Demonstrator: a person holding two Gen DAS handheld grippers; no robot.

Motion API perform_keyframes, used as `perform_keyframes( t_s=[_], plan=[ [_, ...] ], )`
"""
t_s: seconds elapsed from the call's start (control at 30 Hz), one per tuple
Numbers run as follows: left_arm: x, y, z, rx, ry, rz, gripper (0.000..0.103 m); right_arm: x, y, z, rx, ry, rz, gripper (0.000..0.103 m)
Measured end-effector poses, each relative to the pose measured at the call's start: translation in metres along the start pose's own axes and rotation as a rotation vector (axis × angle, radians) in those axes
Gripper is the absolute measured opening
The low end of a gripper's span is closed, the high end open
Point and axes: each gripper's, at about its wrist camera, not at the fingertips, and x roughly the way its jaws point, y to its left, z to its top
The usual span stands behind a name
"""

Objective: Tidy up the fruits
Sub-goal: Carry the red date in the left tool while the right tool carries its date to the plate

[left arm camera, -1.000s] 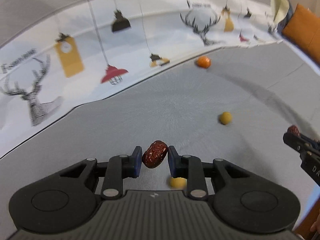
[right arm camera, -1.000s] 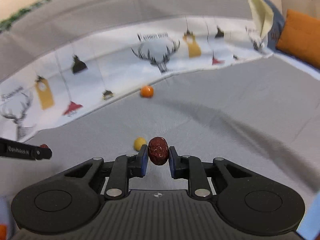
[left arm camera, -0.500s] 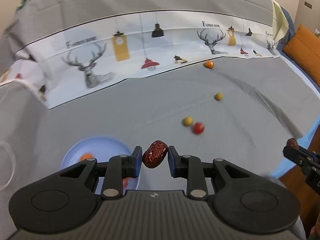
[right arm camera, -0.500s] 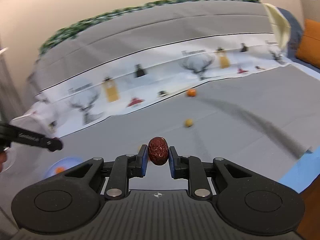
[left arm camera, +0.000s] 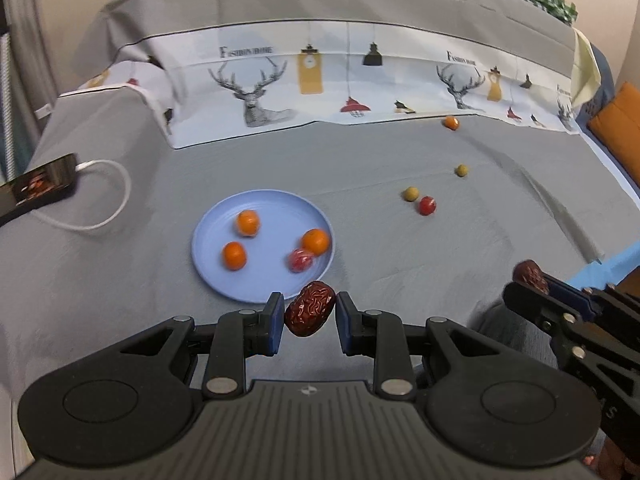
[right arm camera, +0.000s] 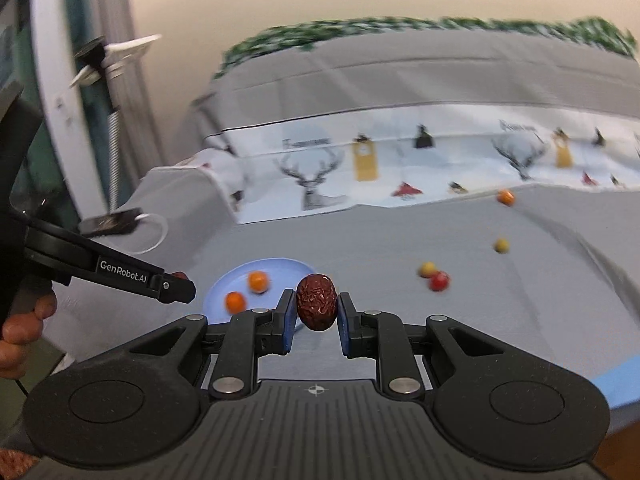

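Observation:
My left gripper (left arm camera: 310, 322) is shut on a wrinkled red date (left arm camera: 309, 308), held just above the near rim of a blue plate (left arm camera: 212, 240). The plate holds three small oranges (left arm camera: 248, 223) and a red fruit (left arm camera: 301, 260). My right gripper (right arm camera: 314, 320) is shut on a second red date (right arm camera: 316, 301); it also shows at the right edge of the left wrist view (left arm camera: 530, 274). Loose on the grey cloth lie two yellow-green fruits (left arm camera: 411, 194), a red fruit (left arm camera: 427, 205) and an orange (left arm camera: 451, 122).
A phone (left arm camera: 40, 182) with a white cable (left arm camera: 116, 200) lies at the left of the bed. A deer-print white cloth (left arm camera: 320, 80) runs along the back. An orange cushion (left arm camera: 618, 128) sits at far right. The bed edge is near, at lower right.
Both grippers have pulled back and swung left, each still holding its date. The blue plate has come fully into view in front of the left gripper.

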Motion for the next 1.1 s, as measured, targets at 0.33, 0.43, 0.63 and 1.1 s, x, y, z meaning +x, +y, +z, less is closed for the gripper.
perform_keyframes(
  t_s=[0.33,0.43,0.63,1.1],
  plan=[
    [-0.024,0.022,-0.012,-0.064,-0.037,0.015,0.030,-0.010,0.025,0.003,-0.085,-0.018,0.022,0.022],
    [-0.028,0.021,-0.012,-0.063,-0.050,0.013,0.030,-0.011,0.027,0.003,-0.090,-0.020,0.015,0.022],
    [-0.031,0.019,-0.012,-0.064,-0.059,0.005,0.030,-0.011,0.029,0.002,-0.094,-0.017,0.010,0.022],
    [-0.035,0.024,-0.001,-0.088,-0.094,-0.004,0.030,-0.005,0.036,0.002,-0.122,-0.019,0.008,0.022]
  ],
)
